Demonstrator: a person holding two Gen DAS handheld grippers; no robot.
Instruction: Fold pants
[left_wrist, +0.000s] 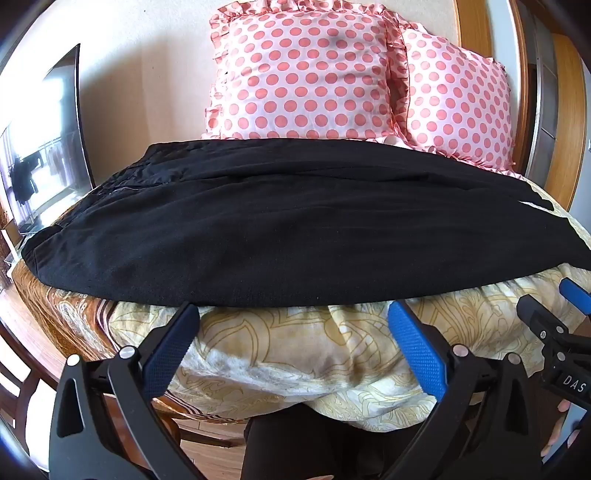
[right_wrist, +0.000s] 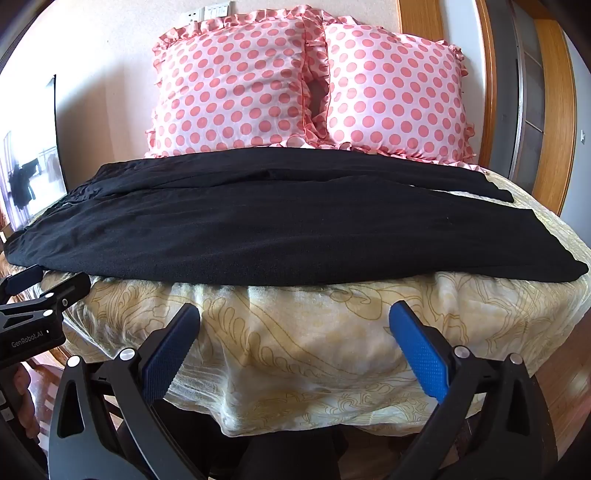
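Black pants (left_wrist: 266, 229) lie flat across the bed, waistband to the left, legs running right; the same pants (right_wrist: 280, 229) fill the middle of the right wrist view. My left gripper (left_wrist: 293, 317) hovers open just short of the pants' near edge, over the bedspread, nothing between its blue pads (left_wrist: 417, 343). My right gripper (right_wrist: 295, 321) is also open and empty, a little back from the near edge. Each gripper shows at the side of the other's view: the right gripper (left_wrist: 546, 306) and the left gripper (right_wrist: 48, 284).
Two pink polka-dot pillows (left_wrist: 306, 74) lean on the wall behind the pants. A cream patterned bedspread (right_wrist: 314, 332) hangs over the bed's near edge. A TV screen (left_wrist: 48, 144) stands at the left, a wooden door frame (right_wrist: 554, 110) at the right.
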